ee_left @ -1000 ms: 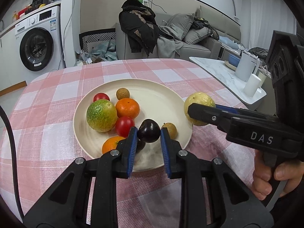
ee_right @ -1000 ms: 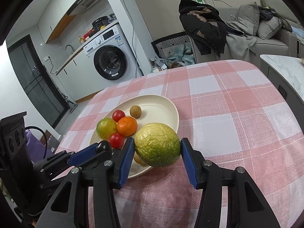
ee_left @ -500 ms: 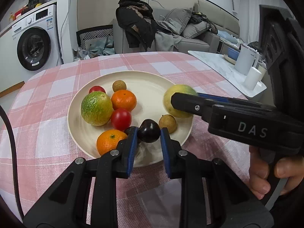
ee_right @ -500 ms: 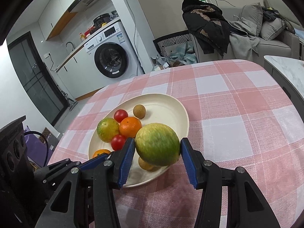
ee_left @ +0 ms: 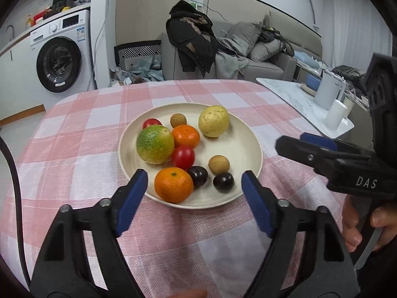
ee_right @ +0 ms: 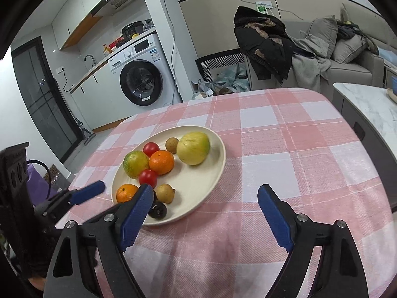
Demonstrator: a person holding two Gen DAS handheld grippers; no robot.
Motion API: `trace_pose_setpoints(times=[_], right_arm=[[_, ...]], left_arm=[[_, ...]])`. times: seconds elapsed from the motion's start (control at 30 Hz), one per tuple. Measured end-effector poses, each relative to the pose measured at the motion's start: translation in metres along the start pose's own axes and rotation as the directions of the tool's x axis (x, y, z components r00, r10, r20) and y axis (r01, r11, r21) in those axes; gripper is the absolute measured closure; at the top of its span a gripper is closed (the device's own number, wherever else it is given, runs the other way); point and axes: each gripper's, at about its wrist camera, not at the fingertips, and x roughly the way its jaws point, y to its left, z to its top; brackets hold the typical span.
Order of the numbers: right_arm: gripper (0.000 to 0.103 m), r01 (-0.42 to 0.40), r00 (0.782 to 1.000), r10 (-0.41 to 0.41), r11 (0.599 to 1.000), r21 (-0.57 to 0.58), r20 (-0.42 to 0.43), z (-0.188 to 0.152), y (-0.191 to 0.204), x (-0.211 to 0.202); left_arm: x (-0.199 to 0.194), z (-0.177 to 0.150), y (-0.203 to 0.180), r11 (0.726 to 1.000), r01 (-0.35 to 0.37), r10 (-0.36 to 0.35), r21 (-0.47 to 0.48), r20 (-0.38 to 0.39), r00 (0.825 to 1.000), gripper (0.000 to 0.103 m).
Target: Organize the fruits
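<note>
The yellow-green fruit lies at the far side of the cream plate, just beside an orange and a small brown fruit. Both the left gripper and right gripper hang wide-jawed and empty near the plate's near rim, perhaps just above the checked tablecloth.

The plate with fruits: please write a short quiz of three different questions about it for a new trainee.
1. True or false: the left gripper holds a dark plum.
2. How many orange mandarins lie on the plate?
3. The big yellow-green fruit lies: A) on the tablecloth, B) on the plate's far side, C) between the right gripper's fingers.

Key:
1. False; its fingers are apart and both dark plums lie on the plate.
2. Two.
3. B.
</note>
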Motion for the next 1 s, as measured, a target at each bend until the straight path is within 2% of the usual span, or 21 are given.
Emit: trace_pose_setpoints(times=[0.1, 0.2, 0.23, 0.27, 0.5, 0.6, 1.0], right_arm=[[0.001, -0.004, 1.0, 0.004, 1.0, 0.003, 0.012, -0.004, -0.004, -0.01], [0.0, -0.019, 0.999, 0.019, 1.0, -0.011, 0.037, -0.008, -0.003, -0.02], [0.0, -0.022, 0.999, 0.023, 1.0, -0.019, 0.045, -0.009, -0.002, -0.022], [0.0, -0.028, 0.998, 0.029, 0.999, -0.029, 0.05, -0.011, -0.001, -0.025], [0.0, -0.045, 0.993, 0.059, 0.99, -0.136, 0.102, -0.021, 0.018, -0.039], [0.0, -0.055, 0.99, 0.076, 0.983, -0.174, 0.116, -0.026, 0.025, -0.043], [0.0, -0.054, 0.979, 0.101, 0.968, -0.247, 0.18, -0.041, 0.037, -0.049]], left_arm=[[-0.015, -0.003, 0.006, 1.0, -0.022, 0.022, -0.007, 0.027, 0.999, 0.019], [-0.031, -0.006, 0.013, 0.999, -0.035, 0.036, -0.015, 0.058, 0.998, 0.009], [-0.037, -0.008, 0.015, 0.999, -0.039, 0.041, -0.02, 0.07, 0.997, 0.002], [-0.044, -0.009, 0.018, 0.999, -0.046, 0.048, -0.029, 0.093, 0.994, 0.001], [-0.079, -0.018, 0.034, 0.995, -0.055, 0.068, -0.078, 0.171, 0.983, 0.001], [-0.087, -0.024, 0.035, 0.995, -0.071, 0.083, -0.067, 0.192, 0.978, 0.001], [-0.082, -0.035, 0.023, 0.996, -0.084, 0.086, -0.017, 0.226, 0.97, 0.001]])
